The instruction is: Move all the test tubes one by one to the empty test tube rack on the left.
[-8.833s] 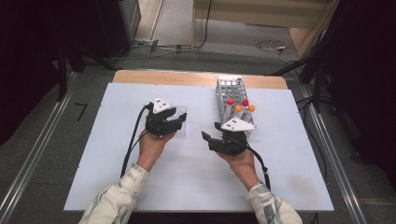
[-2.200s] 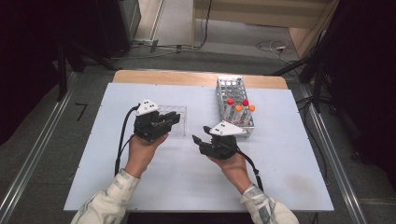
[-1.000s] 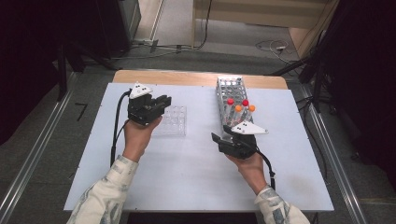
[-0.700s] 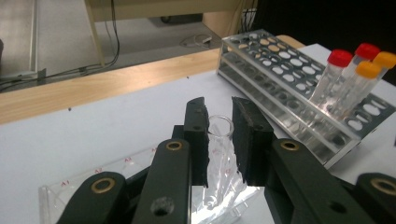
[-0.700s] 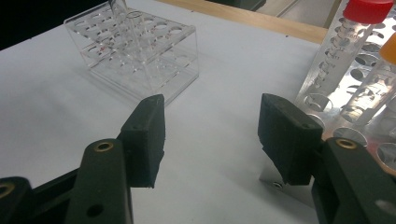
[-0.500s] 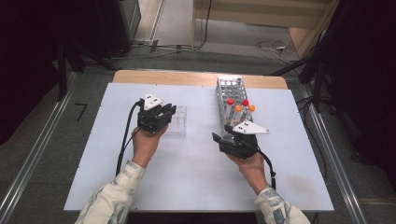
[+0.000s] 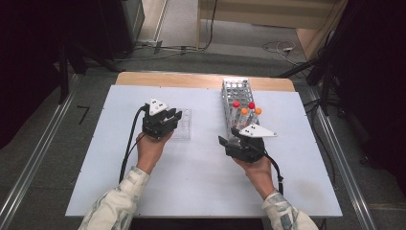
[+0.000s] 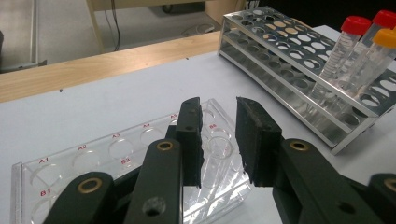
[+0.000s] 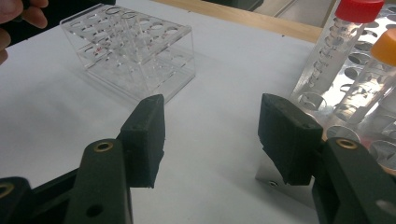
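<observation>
High view: left gripper (image 7: 173, 118) over clear plastic well rack (image 7: 183, 125), mid-table.

Left gripper view: jaws just opening, nothing between; rack could slide if nudged.

Right gripper view: right gripper (image 9: 212, 135) open, empty, beside metal tube rack (image 9: 373, 154); might clip capped tubes.

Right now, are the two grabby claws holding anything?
No, nothing is held. The left gripper has its jaws just opening, empty, over the clear plastic rack. The right gripper is open beside the metal tube rack, apart from the tubes.
</observation>
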A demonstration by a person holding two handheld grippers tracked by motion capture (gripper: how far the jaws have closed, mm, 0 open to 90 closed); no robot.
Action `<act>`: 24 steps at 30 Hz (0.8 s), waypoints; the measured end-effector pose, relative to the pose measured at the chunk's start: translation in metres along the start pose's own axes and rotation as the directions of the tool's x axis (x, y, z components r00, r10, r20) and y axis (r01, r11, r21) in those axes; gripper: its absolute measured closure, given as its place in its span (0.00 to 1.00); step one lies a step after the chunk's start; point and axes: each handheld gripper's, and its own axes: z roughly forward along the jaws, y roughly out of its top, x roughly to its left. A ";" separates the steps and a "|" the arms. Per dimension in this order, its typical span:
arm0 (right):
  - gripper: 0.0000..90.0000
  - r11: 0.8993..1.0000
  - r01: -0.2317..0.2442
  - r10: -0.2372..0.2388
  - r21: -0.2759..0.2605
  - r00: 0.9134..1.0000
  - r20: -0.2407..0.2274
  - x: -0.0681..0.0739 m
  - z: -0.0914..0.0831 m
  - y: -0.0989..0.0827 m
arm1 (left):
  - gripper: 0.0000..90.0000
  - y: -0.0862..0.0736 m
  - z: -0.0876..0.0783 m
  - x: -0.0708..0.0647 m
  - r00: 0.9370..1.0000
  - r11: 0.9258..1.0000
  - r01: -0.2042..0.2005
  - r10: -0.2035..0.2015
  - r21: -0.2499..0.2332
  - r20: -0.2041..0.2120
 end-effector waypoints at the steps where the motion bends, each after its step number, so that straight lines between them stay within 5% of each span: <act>1: 0.44 1.000 0.000 0.000 -0.004 1.000 0.002 -0.001 0.000 0.000 | 0.77 0.000 -0.001 0.000 1.000 1.000 0.000 0.000 -0.001 0.003; 13: 0.44 1.000 -0.020 0.021 -0.020 0.998 0.054 -0.012 -0.004 0.001 | 0.29 -0.004 -0.016 -0.002 0.996 0.998 0.056 -0.058 0.033 0.066; 24: 0.41 0.998 -0.050 0.058 -0.047 0.981 0.184 -0.032 0.004 0.002 | 0.24 -0.009 -0.025 0.001 0.992 0.997 0.077 -0.079 0.026 0.097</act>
